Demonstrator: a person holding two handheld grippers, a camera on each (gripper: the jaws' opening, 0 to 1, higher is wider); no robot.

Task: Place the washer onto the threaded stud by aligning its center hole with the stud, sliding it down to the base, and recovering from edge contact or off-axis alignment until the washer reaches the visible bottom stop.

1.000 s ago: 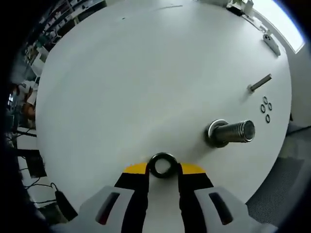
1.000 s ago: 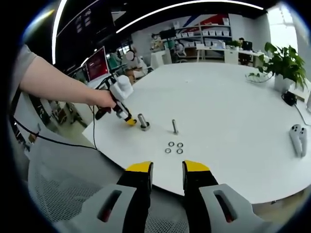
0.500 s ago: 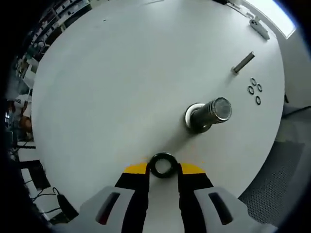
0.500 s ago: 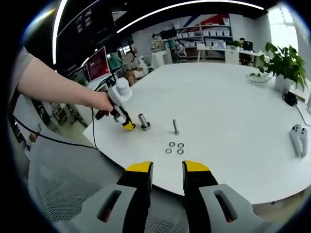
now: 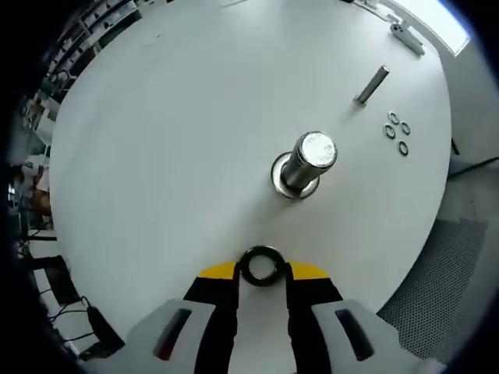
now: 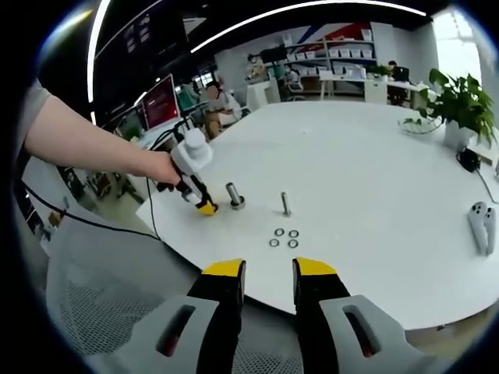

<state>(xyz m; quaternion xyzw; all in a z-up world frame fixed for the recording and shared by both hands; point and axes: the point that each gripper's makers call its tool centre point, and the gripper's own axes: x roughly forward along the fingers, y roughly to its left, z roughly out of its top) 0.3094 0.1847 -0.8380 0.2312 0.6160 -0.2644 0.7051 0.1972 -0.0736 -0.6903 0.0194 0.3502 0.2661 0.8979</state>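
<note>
Left gripper (image 5: 262,269) clamped on the washer (image 5: 262,265); stud not yet reached.

Left gripper view: the yellow-tipped jaws are closed narrow on a dark ring washer pinched at their tips, above the white round table (image 5: 171,140). The threaded stud (image 5: 304,160) stands upright on its base flange, farther out and a little to the right, well apart from the held washer. Beyond it, a thinner stud (image 5: 371,85) and three loose washers (image 5: 396,134) sit to the far right. Right gripper view: the right gripper (image 6: 268,274) hangs off the near table edge, jaws parted by a narrow gap, holding nothing. A person's hand (image 6: 165,168) holds the left gripper just beside the stud's left.
</note>
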